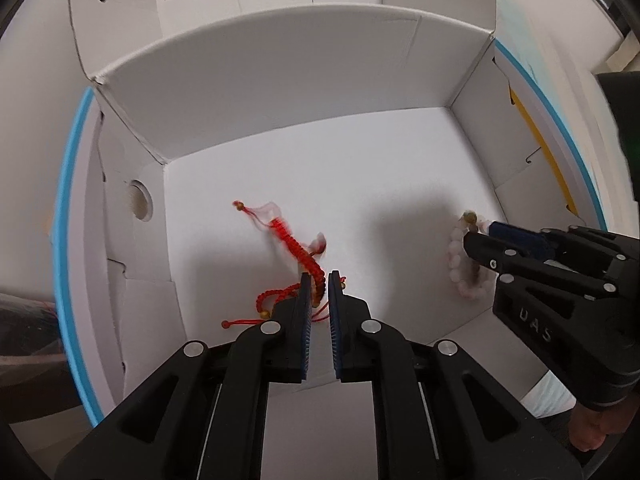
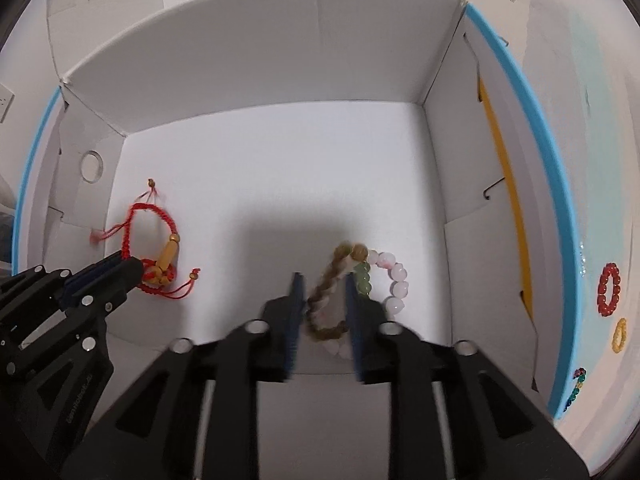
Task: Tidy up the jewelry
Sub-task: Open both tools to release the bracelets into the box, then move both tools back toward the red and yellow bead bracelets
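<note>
Our left tool [image 1: 318,280] hangs released over the limp red cord bracelet [image 1: 296,248]. Our right tool [image 2: 322,288], at three o'clock, hangs released around the slippery bead bracelet [image 2: 384,276]; we'd pinch its strand.

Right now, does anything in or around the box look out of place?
Yes: a red bead ring, a yellow ring and a string of coloured beads lie outside the white box, while the red cord bracelet and bead bracelet are inside.

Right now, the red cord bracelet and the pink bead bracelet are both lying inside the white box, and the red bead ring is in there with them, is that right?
Not quite. The red cord bracelet and pink bead bracelet do lie inside the white box, but the red bead ring lies outside it, on the pale surface past the box's wall. The right wrist view shows this.
</note>
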### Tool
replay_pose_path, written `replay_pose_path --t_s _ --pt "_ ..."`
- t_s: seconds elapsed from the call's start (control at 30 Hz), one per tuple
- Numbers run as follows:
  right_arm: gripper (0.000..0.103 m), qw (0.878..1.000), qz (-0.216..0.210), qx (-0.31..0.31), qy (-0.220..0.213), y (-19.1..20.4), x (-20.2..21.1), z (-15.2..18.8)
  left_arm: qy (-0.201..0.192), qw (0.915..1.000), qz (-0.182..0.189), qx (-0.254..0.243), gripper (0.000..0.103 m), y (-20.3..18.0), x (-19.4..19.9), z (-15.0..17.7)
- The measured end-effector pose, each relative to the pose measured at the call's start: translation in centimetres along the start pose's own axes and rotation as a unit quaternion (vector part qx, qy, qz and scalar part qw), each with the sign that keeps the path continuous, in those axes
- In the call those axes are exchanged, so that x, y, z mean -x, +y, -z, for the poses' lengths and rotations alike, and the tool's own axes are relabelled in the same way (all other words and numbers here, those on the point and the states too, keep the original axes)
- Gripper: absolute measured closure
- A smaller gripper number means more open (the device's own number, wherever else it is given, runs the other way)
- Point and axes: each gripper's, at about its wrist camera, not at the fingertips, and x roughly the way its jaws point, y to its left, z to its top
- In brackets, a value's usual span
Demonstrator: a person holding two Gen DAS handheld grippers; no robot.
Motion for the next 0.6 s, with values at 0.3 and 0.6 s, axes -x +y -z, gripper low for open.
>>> replay_pose_path --t_s 0.3,0.6 --pt "0.042 0.998 -0.02 0.005 -0.067 -0.5 5.4 1.4 -0.044 0.999 -0.006 0.006 0.054 -0.9 3.3 0.3" --pt "0.026 0.994 -0.011 -0.021 -0.109 -4.6 10.1 2.7 -0.08 0.9968 -0.005 -0.001 0.024 -3.5 6.2 1.1"
